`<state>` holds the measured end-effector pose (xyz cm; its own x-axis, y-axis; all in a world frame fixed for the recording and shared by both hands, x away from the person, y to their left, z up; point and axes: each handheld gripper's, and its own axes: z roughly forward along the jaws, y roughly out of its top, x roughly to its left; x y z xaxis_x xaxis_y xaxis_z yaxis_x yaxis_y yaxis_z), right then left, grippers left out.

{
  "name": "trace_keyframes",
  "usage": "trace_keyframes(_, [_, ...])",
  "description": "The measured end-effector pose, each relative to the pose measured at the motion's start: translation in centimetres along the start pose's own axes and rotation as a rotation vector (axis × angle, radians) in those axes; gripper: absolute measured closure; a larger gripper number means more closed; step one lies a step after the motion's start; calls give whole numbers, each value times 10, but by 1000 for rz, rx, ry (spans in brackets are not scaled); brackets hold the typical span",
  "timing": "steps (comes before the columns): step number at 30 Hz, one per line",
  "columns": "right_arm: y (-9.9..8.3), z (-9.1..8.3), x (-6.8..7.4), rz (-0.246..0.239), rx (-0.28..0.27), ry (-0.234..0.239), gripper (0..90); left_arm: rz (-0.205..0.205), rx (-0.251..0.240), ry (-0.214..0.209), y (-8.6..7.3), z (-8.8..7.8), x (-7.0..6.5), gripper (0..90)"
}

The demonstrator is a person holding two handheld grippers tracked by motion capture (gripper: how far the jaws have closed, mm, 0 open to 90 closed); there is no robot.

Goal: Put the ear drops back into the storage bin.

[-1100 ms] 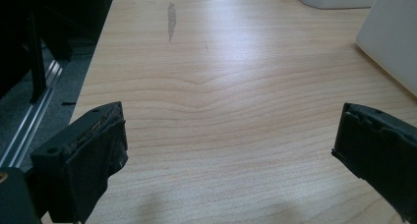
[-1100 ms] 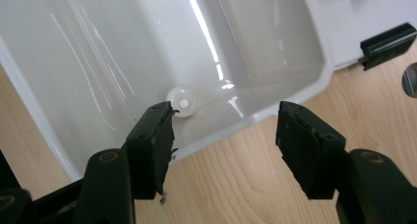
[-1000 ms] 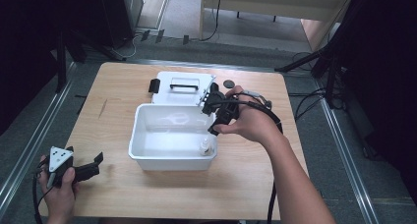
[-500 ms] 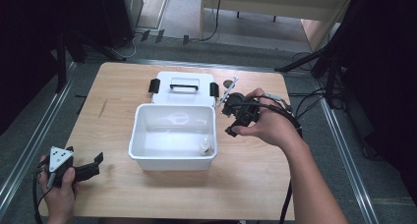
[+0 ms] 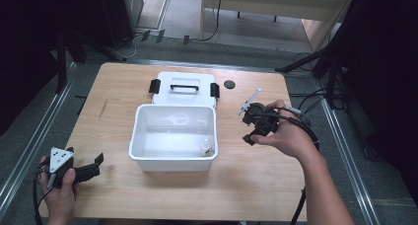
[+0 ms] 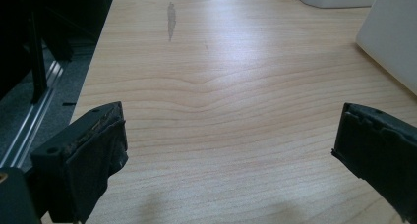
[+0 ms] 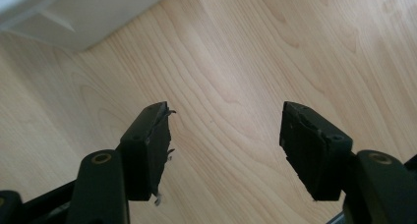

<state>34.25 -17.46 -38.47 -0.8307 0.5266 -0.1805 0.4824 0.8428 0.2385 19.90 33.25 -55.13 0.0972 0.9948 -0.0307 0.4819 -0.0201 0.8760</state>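
Desk [image 5: 148, 87] evenly lit from overhead, surroundings drop to near black. White bin [image 5: 172, 136] glares, interior detail washed out; soft shadows under it and the jaws. High view soft; gripper views sharp on wood grain, jaws slightly blurred.

My left hand [image 5: 58, 184] sits low at my near left, wrapped around the left gripper [image 5: 93, 167], whose grey three-cornered plate faces up and whose jaws point off to the right. In the left gripper view [image 6: 228, 145] those jaws stand wide apart with nothing between them. My right arm reaches forward on the other side, my right hand [image 5: 288, 136] closed around the right gripper [image 5: 249, 129], tipped downward. In the right gripper view [image 7: 226, 145] its jaws are spread and empty too.
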Motion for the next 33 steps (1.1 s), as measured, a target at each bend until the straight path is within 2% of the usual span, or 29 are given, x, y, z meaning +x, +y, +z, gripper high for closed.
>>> trace_keyframes(3, [-12, 6, -3, 24, -6, -13, 342, 0, 0, 0, 0, 0, 0, 2])
trace_keyframes(8, [-31, 16, -7, 94, -20, -36, 313, 1, -1, 0, 0, 0, 0, 2])
trace_keyframes(10, [-40, 20, -9, 126, -27, -60, 284, 1, -1, 0, 0, 0, 0, 2])
trace_keyframes(16, [-67, 28, -13, 249, -105, -105, 195, 2, -1, 1, 0, 0, 0, 2])
trace_keyframes(19, [-82, 34, -14, 316, -138, -102, 153, 2, -1, 1, 0, 0, 0, 2])
trace_keyframes(23, [-103, 46, -16, 405, -201, -107, 133, 2, -1, 0, 0, 0, 0, 2])
trace_keyframes(29, [-140, 67, -16, 559, -343, -101, 130, 2, -1, 1, 0, 0, 0, 2])
trace_keyframes(33, [-162, 79, -11, 609, -432, -135, 130, 2, -2, 3, 0, 0, 0, 2])
